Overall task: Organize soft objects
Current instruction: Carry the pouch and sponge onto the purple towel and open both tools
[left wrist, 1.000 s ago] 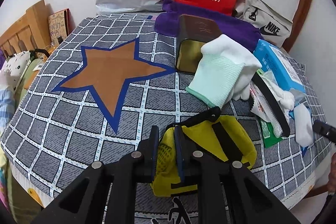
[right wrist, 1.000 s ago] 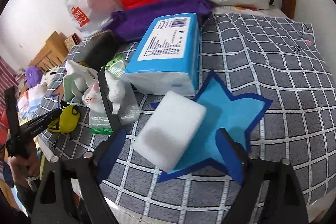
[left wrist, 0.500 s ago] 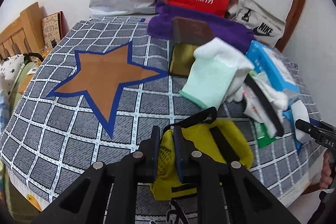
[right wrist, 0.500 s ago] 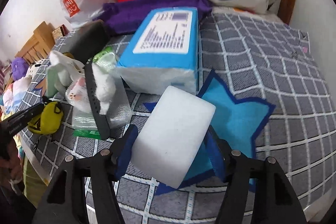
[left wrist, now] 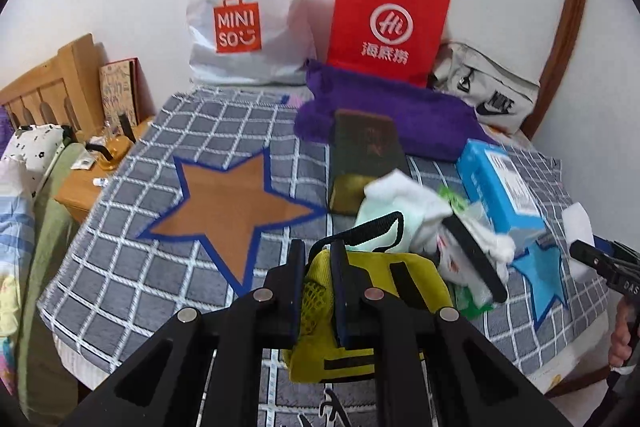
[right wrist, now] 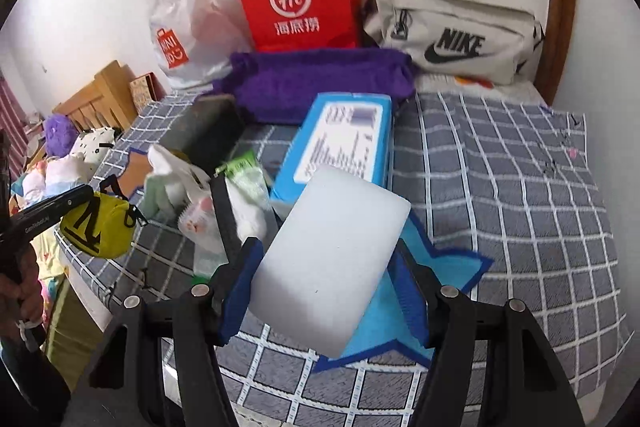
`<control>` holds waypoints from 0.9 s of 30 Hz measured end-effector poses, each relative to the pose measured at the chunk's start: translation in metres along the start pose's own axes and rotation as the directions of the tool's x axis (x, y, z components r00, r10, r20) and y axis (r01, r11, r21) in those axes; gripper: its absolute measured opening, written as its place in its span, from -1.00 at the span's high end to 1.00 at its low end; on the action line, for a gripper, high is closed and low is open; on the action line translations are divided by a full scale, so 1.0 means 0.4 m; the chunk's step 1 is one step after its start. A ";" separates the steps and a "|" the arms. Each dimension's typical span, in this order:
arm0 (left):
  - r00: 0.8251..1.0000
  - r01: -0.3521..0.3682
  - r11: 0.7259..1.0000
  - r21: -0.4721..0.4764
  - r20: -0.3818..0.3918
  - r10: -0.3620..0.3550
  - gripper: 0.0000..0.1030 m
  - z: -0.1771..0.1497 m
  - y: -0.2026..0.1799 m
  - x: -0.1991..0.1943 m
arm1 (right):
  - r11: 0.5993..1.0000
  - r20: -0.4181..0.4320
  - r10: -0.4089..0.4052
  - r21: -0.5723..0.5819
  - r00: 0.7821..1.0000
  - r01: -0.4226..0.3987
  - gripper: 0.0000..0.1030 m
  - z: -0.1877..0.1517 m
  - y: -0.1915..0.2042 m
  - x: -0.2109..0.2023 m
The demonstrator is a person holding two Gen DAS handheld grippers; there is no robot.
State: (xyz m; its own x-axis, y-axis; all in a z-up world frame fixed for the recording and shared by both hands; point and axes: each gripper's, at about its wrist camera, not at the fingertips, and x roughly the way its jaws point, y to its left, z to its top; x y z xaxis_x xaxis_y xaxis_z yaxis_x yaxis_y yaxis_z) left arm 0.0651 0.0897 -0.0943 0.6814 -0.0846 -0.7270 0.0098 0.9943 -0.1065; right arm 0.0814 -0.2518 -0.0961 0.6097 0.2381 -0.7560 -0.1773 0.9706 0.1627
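Note:
My left gripper [left wrist: 318,251] is shut on the mesh edge of a yellow pouch [left wrist: 384,291] with black straps, held just above the checked cloth [left wrist: 120,267] near its front edge. The pouch [right wrist: 100,227] also hangs at the left in the right wrist view. To its left lies a brown star [left wrist: 236,215]. My right gripper [right wrist: 326,251] is shut on a white sponge block [right wrist: 340,211], its blue pads pressing both sides. The sponge is raised above a blue star [right wrist: 448,267]. In the left wrist view the sponge [left wrist: 578,223] shows at the far right.
Between the stars lies a pile: a blue tissue pack [right wrist: 344,143], a green-and-white glove [left wrist: 392,211], a black band [right wrist: 224,215] and a dark tin box [left wrist: 366,151]. Behind are a purple towel [left wrist: 384,111], a red paper bag [left wrist: 388,27], a white plastic bag [left wrist: 248,19] and a grey Nike bag [right wrist: 452,35].
The right jaws closed on the white sponge and raised it off the blue star. The left gripper rose with the yellow pouch still in it.

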 end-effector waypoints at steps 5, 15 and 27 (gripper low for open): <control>1.000 -0.006 1.000 0.007 0.008 0.006 0.75 0.060 -0.019 0.007 | 1.000 0.026 0.013 -0.010 1.000 -0.013 -0.23 0.057 -0.004 -0.010; 1.000 -0.004 1.000 0.017 0.028 0.003 0.75 0.185 -0.069 0.044 | 1.000 0.049 0.005 -0.021 0.999 -0.004 -0.23 0.209 -0.026 0.030; 0.999 -0.030 0.999 0.013 0.031 0.029 0.75 0.344 -0.094 0.147 | 0.998 0.050 0.030 -0.062 0.998 -0.027 -0.24 0.367 -0.041 0.121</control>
State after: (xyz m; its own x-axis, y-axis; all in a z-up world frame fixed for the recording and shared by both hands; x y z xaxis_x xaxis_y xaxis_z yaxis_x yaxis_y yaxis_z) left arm 0.2055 0.0563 -0.0397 0.7038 -0.0532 -0.7084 -0.0011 0.9971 -0.0760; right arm 0.2272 -0.2511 -0.0424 0.6419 0.2685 -0.7182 -0.2412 0.9598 0.1432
